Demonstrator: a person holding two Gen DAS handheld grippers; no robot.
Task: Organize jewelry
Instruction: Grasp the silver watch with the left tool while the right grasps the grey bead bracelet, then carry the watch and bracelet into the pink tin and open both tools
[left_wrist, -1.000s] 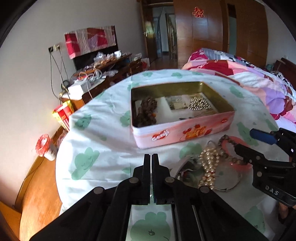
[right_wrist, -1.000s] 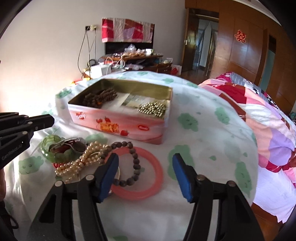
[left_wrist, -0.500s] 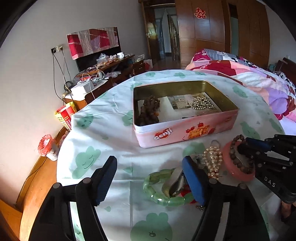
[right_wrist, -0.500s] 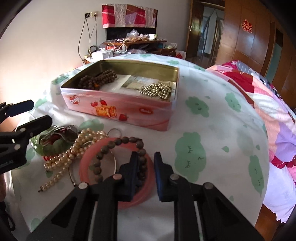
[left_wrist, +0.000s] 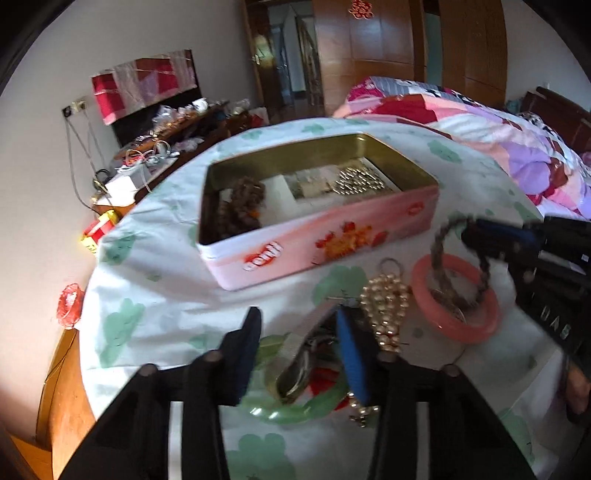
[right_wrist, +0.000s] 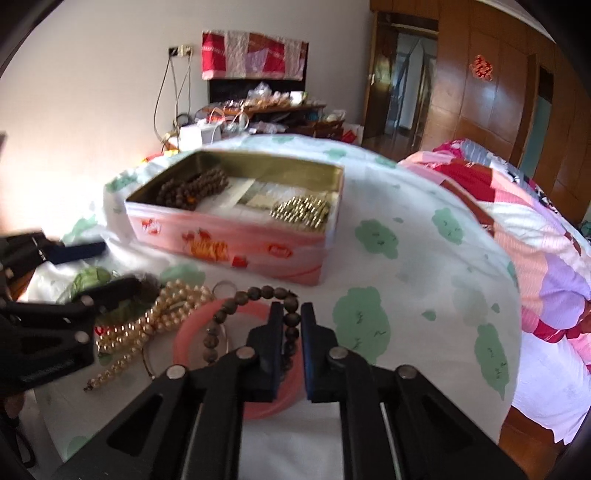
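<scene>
Jewelry heaped on a round table (left_wrist: 155, 258) under white cloth printed with green shapes. Left wrist view: left gripper (left_wrist: 295, 350), blue-padded, jaws closing around a cluster of a smooth translucent green bangle (left_wrist: 295, 411) and a metallic clasp-like piece (left_wrist: 299, 365); pads not yet pressing either. Just right, a bunched strand of glossy cream pearls (left_wrist: 386, 306), then a smooth pink bangle (left_wrist: 458, 328) lying flat. Right gripper (left_wrist: 491, 243) holds a loop of dark round beads (left_wrist: 441, 254), blurred, raised so it hangs over the pink ring. Behind, an open rectangular tin (left_wrist: 332, 247), pink printed sides, gold interior, holds a dull brown bead coil (left_wrist: 240, 210), paper, and shiny gold beads (left_wrist: 356, 181). Right wrist view: right gripper (right_wrist: 291, 332) jaws closing, pads pinching the dark bead bracelet (right_wrist: 258, 295), matte and knobbly, over the pink bangle (right_wrist: 192, 339). Pearls (right_wrist: 155, 314) lie left, touching it. Left gripper (right_wrist: 88, 273) at left edge over the green bangle (right_wrist: 88, 277). Tin (right_wrist: 229, 236) beyond, near the pile.
</scene>
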